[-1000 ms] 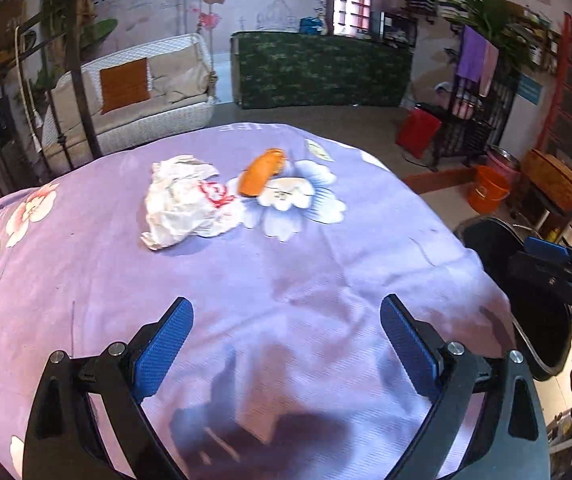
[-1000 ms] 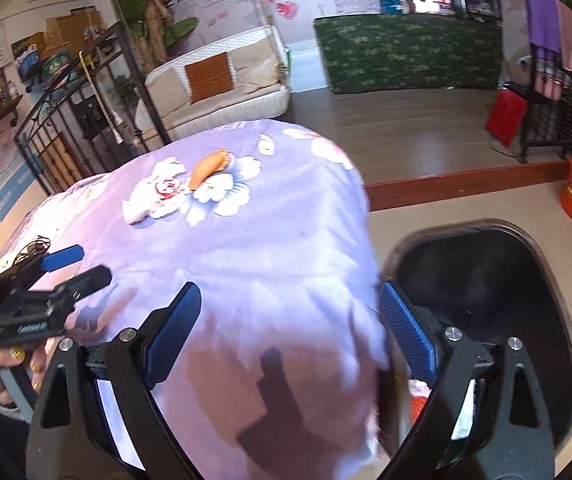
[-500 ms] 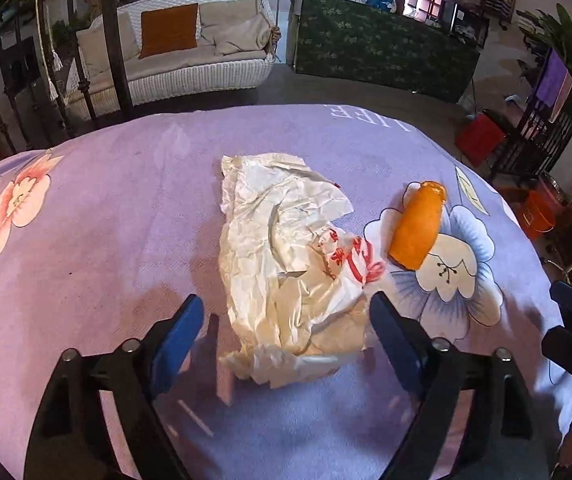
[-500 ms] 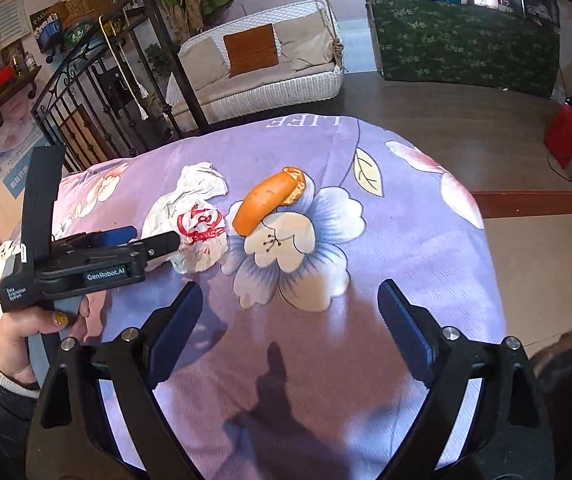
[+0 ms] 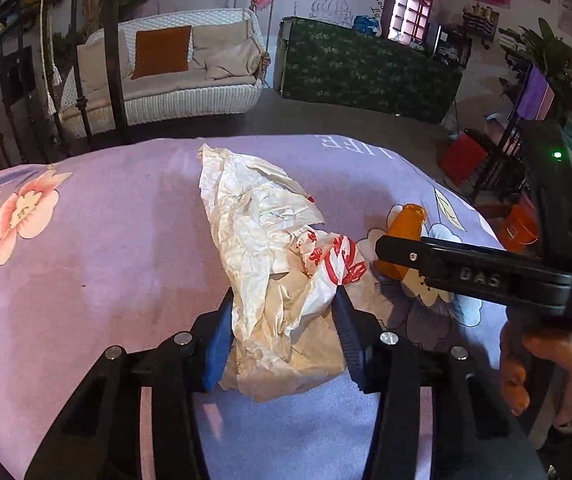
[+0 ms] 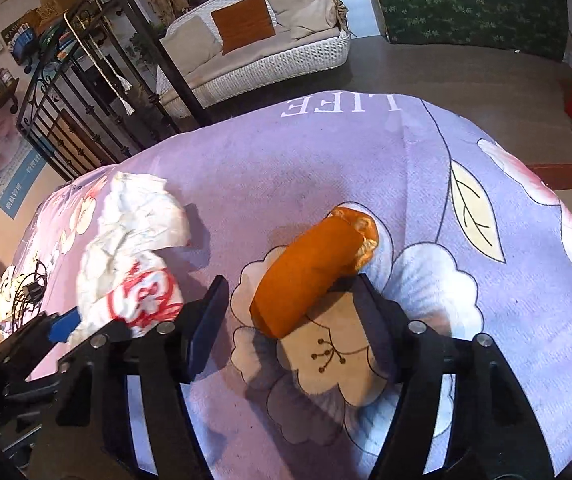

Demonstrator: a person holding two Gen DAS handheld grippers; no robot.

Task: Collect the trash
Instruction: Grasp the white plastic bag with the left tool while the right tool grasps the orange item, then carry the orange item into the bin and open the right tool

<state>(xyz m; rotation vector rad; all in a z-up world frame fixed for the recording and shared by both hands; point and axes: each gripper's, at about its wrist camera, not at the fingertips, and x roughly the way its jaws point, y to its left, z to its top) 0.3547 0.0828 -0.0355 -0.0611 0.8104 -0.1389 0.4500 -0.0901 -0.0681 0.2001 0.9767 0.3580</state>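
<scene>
Wrapper: crumpled white paper, red print on one fold, greasy tan patch near its close end. It lies mid-table on the purple flowered cloth, its long axis running from the left claw away toward the far edge. The near end sits between that claw's blue pads, which are closing; both pads look to be touching the paper on either flank, though how firmly they pinch I cannot tell. This claw is plainly the nearer one to the wrapper.

Orange piece: a stubby roll, smooth orange skin, torn pale end pointing at the far-right edge of the table. It rests on the white flower print, right of the wrapper and apart from it. Its long axis lies slantwise across the right claw, near-left to far-right. The jaws are half-wide and closing. The right pad meets the roll's underside flank; the left pad stands clear with cloth showing between. Judgement: because the roll sits askew, the closing pads may turn or nudge it before they seat.

Outward: a person's hand carries the right claw at the table's right edge. A white wicker sofa and green-covered counter stand beyond the far edge.
</scene>
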